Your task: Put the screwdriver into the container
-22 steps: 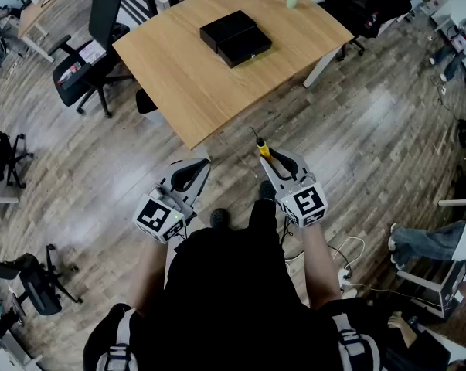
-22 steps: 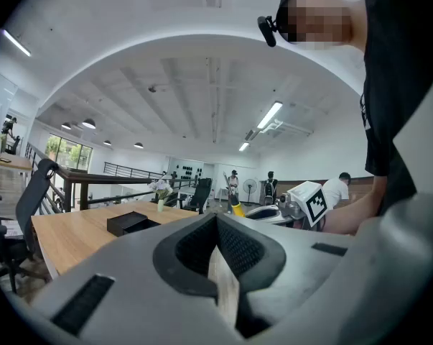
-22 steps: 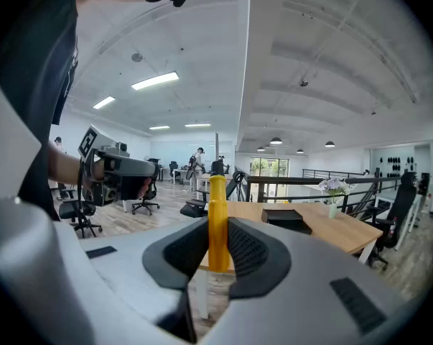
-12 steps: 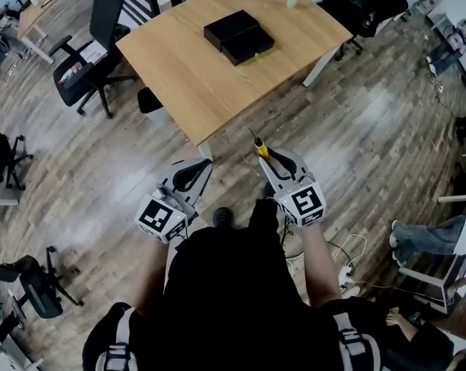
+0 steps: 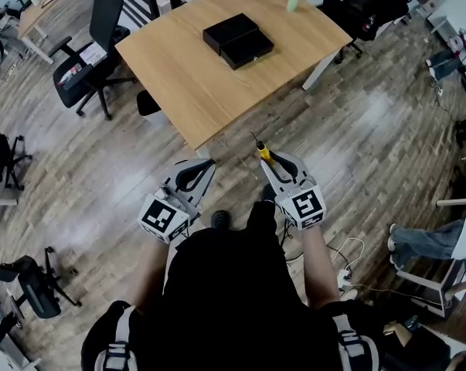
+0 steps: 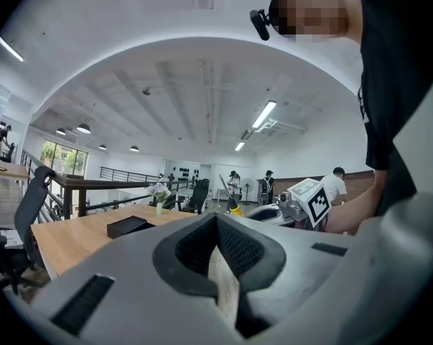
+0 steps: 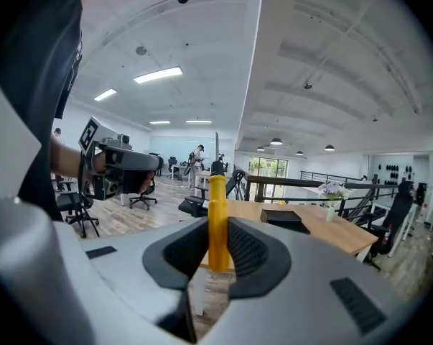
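Clamped the screwdriver in the right gripper, jaws closed hard on the yellow handle from both sides, with the ribbed pads pressed against it. Held it upright between the jaws in the right gripper view, with a black collar and a thin shaft poking up past the tips. Showed in the head view as a short yellow stub ahead of the right gripper, shaft slanting toward the table. Carried it over the wooden floor, just short of the tabletop's near-right edge and close to its near corner, touching nothing but the jaws.

Carried nothing in the left gripper. Had its jaws brought together, the pads meeting along a narrow seam with only a sliver of background showing through. Hung beside the right gripper in the head view, close to it but not touching, also off the tabletop, just by the near corner.

Found the container well apart from both grippers. Looked like a flat black box in two parts, side by side and touching, around the middle of the tabletop and somewhat toward its far edge. Picked out a small pale vase near the far-right edge, clear of the container.
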### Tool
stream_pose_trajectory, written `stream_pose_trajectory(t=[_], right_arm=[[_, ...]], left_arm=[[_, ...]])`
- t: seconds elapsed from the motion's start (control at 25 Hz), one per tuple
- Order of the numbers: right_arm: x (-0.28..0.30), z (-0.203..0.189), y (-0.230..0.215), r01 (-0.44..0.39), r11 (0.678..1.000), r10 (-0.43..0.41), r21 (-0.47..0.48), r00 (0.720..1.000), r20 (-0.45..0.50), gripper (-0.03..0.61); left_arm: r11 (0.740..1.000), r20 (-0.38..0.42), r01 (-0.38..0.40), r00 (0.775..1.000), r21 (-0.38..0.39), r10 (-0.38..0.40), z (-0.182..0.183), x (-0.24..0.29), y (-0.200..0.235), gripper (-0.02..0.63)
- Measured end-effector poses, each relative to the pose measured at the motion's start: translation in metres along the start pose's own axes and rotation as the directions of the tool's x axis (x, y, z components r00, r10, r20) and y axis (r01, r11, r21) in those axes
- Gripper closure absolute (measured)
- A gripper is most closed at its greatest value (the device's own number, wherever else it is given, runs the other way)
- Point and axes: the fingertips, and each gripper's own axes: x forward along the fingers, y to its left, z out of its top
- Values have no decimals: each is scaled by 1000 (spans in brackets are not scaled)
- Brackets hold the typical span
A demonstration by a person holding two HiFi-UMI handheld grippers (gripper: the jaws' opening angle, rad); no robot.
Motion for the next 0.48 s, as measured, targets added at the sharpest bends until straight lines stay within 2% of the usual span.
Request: stream_pose_trajectory(t=[0.24,0.48], right_arm=[[9,-1,-22,-24,1000,24,6,1000,2,487],[17,-2,-58,-90,996,90,-8,996,11,488]], left_arm=[[1000,-12,-23,1000,-4,23,3,20,9,592],[997,-16,-80,997,-6,80,8,58,13,592]])
